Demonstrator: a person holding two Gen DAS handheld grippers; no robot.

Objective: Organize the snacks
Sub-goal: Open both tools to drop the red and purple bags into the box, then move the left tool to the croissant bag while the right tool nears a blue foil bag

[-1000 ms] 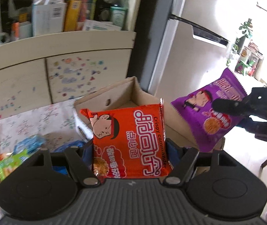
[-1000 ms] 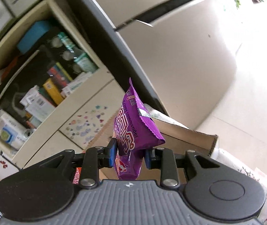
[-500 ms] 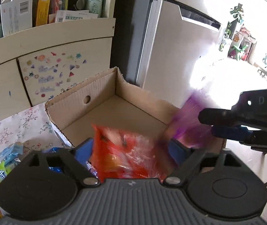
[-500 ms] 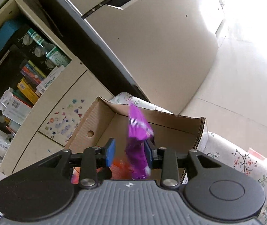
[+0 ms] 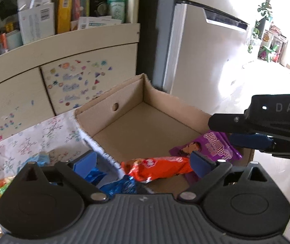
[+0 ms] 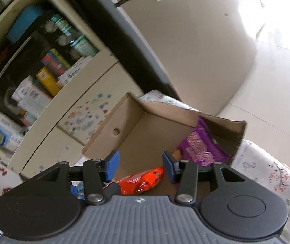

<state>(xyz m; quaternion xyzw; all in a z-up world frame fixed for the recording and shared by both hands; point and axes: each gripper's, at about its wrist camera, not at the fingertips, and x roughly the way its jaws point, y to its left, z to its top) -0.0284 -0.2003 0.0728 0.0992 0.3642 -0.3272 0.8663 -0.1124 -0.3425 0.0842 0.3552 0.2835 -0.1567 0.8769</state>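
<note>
Release step: both my claws, left gripper point(image 5: 143, 162) and right gripper point(image 6: 140, 166), have just been opening and hold nothing. Glossy orange snack packet point(image 5: 157, 167) and purple foil snack packet point(image 5: 210, 147) lie in the open brown cardboard box point(image 5: 128, 99); I should lift clear before reaching left.

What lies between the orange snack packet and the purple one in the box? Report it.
Nothing lies between them. In the right wrist view, bare cardboard floor separates the orange snack packet from the purple packet leaning in the cardboard box corner.

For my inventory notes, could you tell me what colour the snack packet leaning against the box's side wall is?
Purple packet with pink lettering, clearest in the right wrist view.
</note>
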